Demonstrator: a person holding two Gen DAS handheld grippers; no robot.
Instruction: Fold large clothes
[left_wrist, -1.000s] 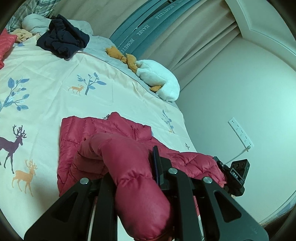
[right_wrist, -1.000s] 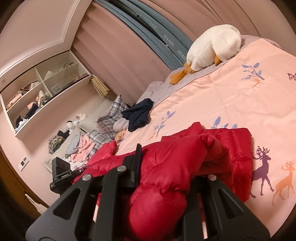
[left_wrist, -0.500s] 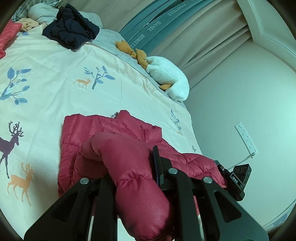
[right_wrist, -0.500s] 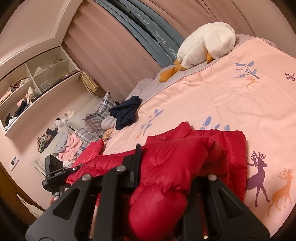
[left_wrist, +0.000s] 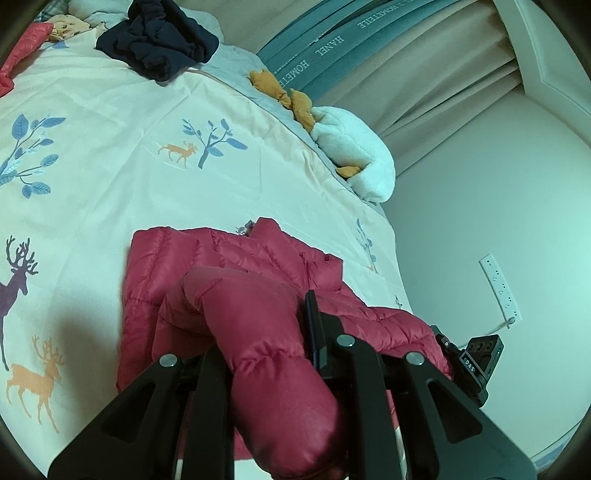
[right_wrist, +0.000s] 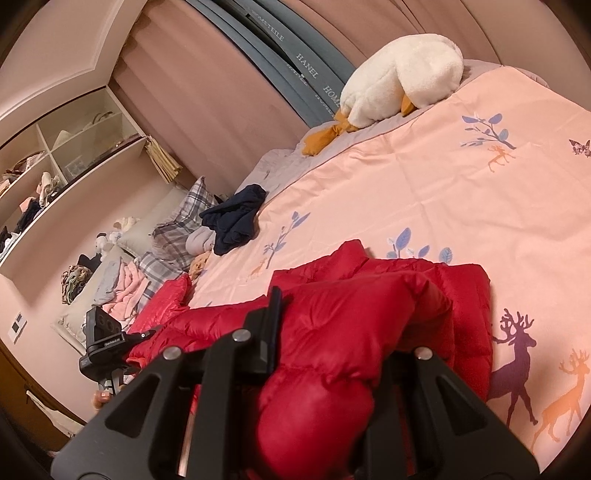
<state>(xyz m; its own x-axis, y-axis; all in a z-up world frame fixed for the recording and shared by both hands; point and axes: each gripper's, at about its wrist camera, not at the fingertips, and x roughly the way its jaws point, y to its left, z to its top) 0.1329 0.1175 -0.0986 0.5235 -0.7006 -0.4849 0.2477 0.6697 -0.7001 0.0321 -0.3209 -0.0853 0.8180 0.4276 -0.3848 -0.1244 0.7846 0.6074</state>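
- Lying partly folded on the bed's deer-print duvet (left_wrist: 110, 177), the red down jacket (left_wrist: 258, 266) has its far part flat on the cover and its near edge lifted in two puffy rolls.
- The left gripper (left_wrist: 266, 354) has its fingers closed tight on one roll of the jacket, which bulges out between and below them.
- The right gripper (right_wrist: 332, 354) has its fingers nearly closed on another roll of the same jacket (right_wrist: 351, 317).
- In the right wrist view the other gripper's camera block shows at the jacket's left end.
- A dark navy garment (right_wrist: 236, 218) lies crumpled well beyond the jacket, near plaid pillows (right_wrist: 177, 236).
- A white plush goose (right_wrist: 399, 81) rests at the far edge of the bed, by the curtains.
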